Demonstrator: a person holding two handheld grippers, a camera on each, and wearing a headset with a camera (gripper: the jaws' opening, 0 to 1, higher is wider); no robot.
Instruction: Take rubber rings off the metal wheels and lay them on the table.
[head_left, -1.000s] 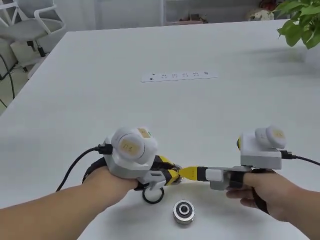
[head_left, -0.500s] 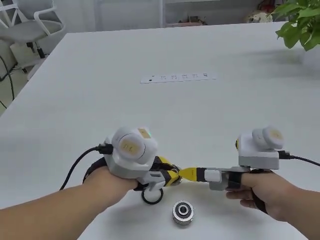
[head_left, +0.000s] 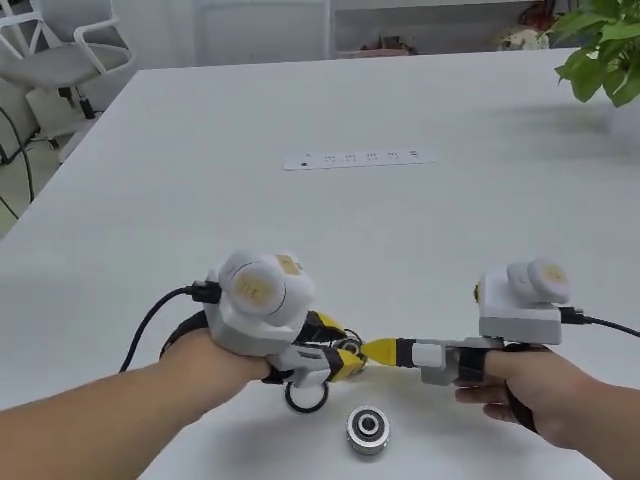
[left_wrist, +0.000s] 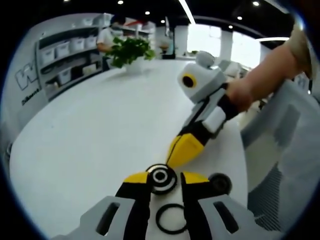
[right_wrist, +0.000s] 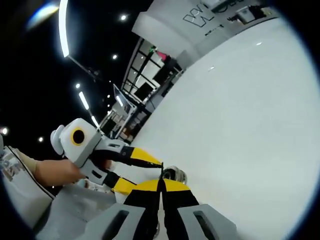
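On the near desk (head_left: 420, 230): your two claws meet tip to tip, at 6 o'clock from the power strip (head_left: 358, 157) and well apart from it.
Your left claw (left_wrist: 163, 175): narrow, its yellow jaws clamped on either side of a metal wheel. In the head view its long axis runs toward 3 o'clock.
Clamped metal wheel (left_wrist: 160, 179): its flat face looks straight back at the left gripper camera, so its axle lies along your claw. A dark band runs round its rim.
Your right claw (head_left: 372, 349): jaws pressed flat together with no gap. Its long axis points to 9 o'clock, and its tip touches the wheel's rim. You cannot tell whether it pinches the dark band.
Loose rubber ring (head_left: 305, 395): lies flat on the desk, just at 7 o'clock from the claw tips.
Lone second wheel (head_left: 367, 428): lies on the desk at 5 o'clock from the tips with its hub face up, near the ring but apart from it.
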